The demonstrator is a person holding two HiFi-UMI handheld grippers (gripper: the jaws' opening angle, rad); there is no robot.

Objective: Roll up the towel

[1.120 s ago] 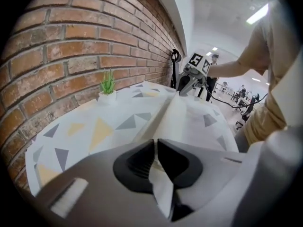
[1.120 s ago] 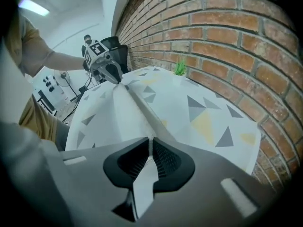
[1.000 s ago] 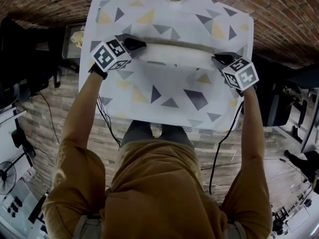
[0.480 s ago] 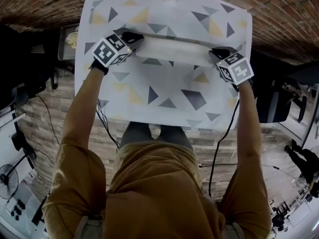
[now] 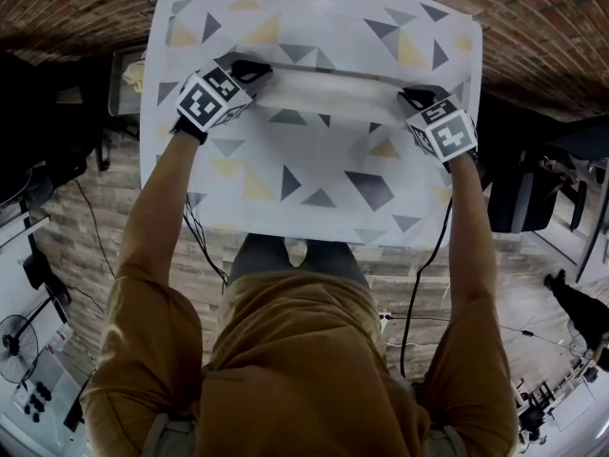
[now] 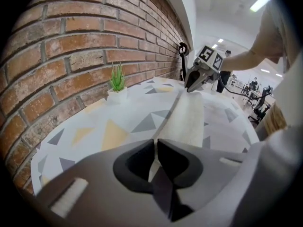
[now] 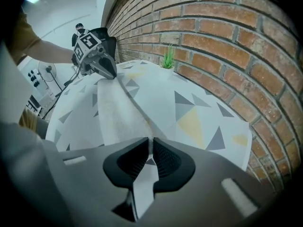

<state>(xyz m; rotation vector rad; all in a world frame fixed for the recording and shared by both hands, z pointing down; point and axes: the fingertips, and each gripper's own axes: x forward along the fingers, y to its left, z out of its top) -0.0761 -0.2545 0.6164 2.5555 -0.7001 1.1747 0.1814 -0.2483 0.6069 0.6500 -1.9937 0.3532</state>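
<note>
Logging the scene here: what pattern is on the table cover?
The table cover is white with scattered grey and yellow triangles, clearest in the head view.

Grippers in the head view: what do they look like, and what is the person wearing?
The left gripper and right gripper each have dark grey jaws and a white cube with black square markers. A black cable trails from each. The person wears a mustard short-sleeved shirt.
</note>
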